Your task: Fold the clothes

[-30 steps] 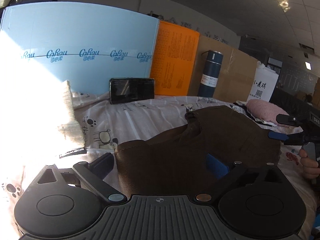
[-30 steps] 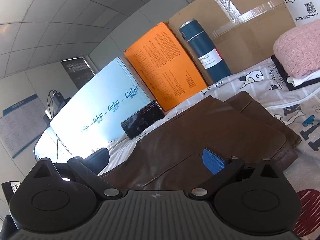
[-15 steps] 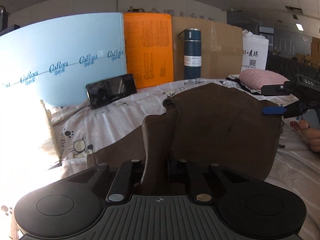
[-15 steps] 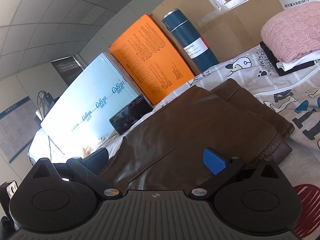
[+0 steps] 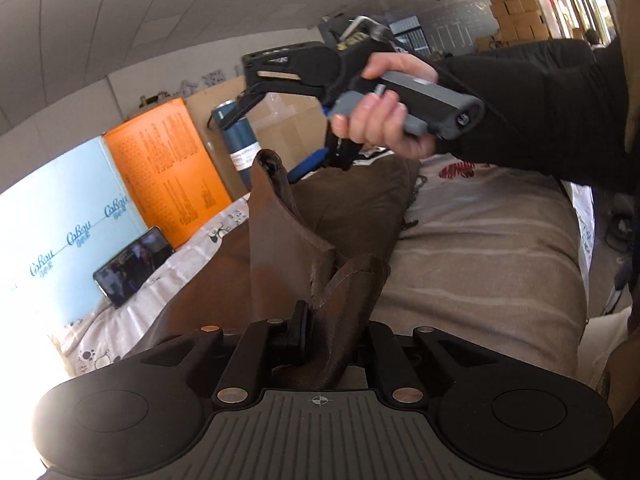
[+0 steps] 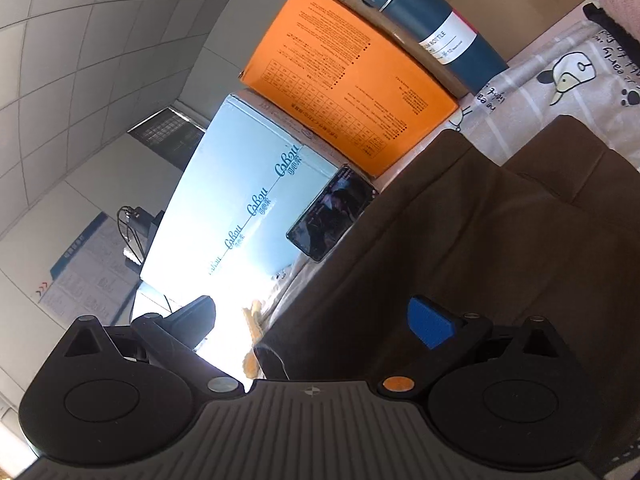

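Left wrist view: left gripper [image 5: 320, 332] fingers are now clamping the brown garment [image 5: 304, 240], lifting its edge between them.
Right gripper [image 6: 316, 320]: fingers are spreading apart, empty, garment lying ahead.
Meaning: fold is progressing.

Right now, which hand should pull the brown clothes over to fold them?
The left. The left gripper has its jaws already shut on a bunched edge of the brown garment, lifted off the bed. The right gripper has open jaws and holds nothing, so it would need to grab first.
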{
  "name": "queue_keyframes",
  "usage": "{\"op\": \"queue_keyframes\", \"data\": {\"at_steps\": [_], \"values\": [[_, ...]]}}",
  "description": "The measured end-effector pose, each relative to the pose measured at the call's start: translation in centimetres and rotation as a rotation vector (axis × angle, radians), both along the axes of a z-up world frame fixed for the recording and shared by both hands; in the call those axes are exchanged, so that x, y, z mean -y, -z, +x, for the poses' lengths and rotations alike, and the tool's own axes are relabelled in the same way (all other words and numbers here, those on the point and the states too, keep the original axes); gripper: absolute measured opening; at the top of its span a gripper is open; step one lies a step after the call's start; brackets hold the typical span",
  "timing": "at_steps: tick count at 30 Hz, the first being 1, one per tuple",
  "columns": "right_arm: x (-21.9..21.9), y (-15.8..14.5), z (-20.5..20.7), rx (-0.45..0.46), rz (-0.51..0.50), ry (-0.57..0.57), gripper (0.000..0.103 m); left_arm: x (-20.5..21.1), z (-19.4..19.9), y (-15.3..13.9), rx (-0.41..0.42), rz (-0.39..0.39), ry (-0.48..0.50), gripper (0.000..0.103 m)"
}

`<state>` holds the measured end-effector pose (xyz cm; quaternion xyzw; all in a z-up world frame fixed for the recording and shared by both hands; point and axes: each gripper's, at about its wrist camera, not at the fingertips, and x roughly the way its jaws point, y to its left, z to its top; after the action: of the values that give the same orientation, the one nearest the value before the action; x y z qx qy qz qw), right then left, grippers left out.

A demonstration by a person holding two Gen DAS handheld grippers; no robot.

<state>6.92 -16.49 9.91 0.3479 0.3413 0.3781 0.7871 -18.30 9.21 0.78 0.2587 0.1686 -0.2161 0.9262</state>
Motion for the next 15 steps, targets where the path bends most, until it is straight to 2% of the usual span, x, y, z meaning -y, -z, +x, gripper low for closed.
{"op": "queue_keyframes", "data": {"at_steps": [2,4,6,7,8,10,15], "values": [[0.0,0.0,-0.4,0.009,-0.037,0.016,0.103,0.5,-0.3,0.4,0.010,0.040,0.015,0.009],[0.0,0.0,-0.9,0.017,-0.074,0.032,0.098,0.7,-0.4,0.6,0.017,0.060,0.022,0.009],[0.0,0.1,-1.3,0.026,-0.110,0.048,0.079,0.7,-0.7,0.7,0.023,0.061,0.023,0.009],[0.0,0.1,-1.5,0.030,-0.129,0.056,0.051,0.7,-0.8,0.7,0.026,0.059,0.022,0.009],[0.0,0.1,-1.7,0.034,-0.147,0.064,0.027,0.7,-0.9,0.7,0.030,0.058,0.020,0.009],[0.0,0.1,-2.2,0.043,-0.184,0.080,0.013,0.6,-1.0,0.6,0.051,0.049,0.010,0.009],[0.3,-0.2,-3.7,0.082,-0.262,0.116,0.009,-0.6,-1.5,-0.5,0.154,-0.001,-0.071,0.007]]}}
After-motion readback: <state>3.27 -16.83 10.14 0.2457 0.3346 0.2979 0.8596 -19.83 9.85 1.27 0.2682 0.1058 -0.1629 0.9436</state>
